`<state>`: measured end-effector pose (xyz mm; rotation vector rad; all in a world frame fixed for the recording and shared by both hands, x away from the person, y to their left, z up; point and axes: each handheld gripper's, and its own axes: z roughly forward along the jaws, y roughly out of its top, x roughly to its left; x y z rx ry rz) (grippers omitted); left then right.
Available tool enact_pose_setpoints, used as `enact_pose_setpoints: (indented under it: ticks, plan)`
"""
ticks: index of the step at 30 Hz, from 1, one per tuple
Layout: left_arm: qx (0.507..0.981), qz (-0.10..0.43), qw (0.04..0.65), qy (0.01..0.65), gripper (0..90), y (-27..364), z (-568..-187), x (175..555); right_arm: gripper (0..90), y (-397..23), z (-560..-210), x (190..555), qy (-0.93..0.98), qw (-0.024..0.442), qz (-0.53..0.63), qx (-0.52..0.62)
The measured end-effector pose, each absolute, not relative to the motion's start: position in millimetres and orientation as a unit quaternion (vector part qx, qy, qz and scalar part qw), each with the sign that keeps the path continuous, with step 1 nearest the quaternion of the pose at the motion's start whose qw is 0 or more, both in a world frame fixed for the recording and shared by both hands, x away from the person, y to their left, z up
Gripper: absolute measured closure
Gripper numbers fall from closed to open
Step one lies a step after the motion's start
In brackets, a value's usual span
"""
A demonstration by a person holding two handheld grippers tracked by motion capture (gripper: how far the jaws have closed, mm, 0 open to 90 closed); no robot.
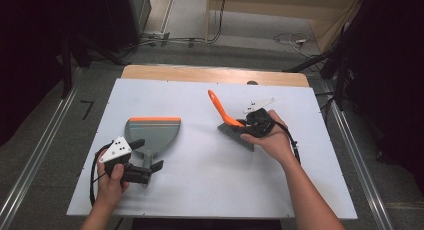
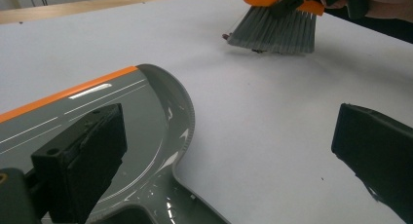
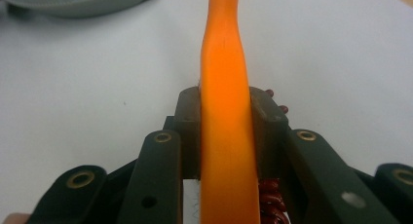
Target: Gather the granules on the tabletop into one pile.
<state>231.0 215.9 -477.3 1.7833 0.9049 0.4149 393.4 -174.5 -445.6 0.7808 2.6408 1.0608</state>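
A white table (image 1: pixel 200 185) is standing on a grey floor, with a wooden strip showing along its far edge and dark equipment flanking both sides. A grey dustpan (image 1: pixel 152 132) with an orange lip is lying flat left of the table's centre, its handle pointing toward the near edge. The left gripper (image 1: pixel 148 154) is sitting over that handle with its jaws spread, one on either side, pressing on nothing. A brush (image 1: pixel 231 125) with an orange handle and grey bristles is positioned right of centre, its bristles resting on the table and its handle angling up toward the far edge. The right gripper (image 1: pixel 248 127) is pinching the orange handle, both jaws pressed against its sides. Dustpan and brush are lying well apart.
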Motion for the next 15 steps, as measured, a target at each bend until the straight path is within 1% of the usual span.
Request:
enact_pose_setpoints:
  ticks: [7, 11, 15]
  plan:
    - [0.745, 0.173, 0.522, 0.378, 0.0, 216, -477, 231, 68.4, -185, -431, 392, 0.866, 0.099, 0.389, 0.298]
    - [0.744, 0.173, 0.523, 0.378, 0.0, 216, -477, 231, 68.3, -200, -426, 395, 0.842, 0.122, 0.390, 0.351]
    - [0.745, 0.174, 0.523, 0.377, 0.0, 216, -477, 231, 68.4, -214, -428, 399, 0.823, 0.156, 0.371, 0.401]
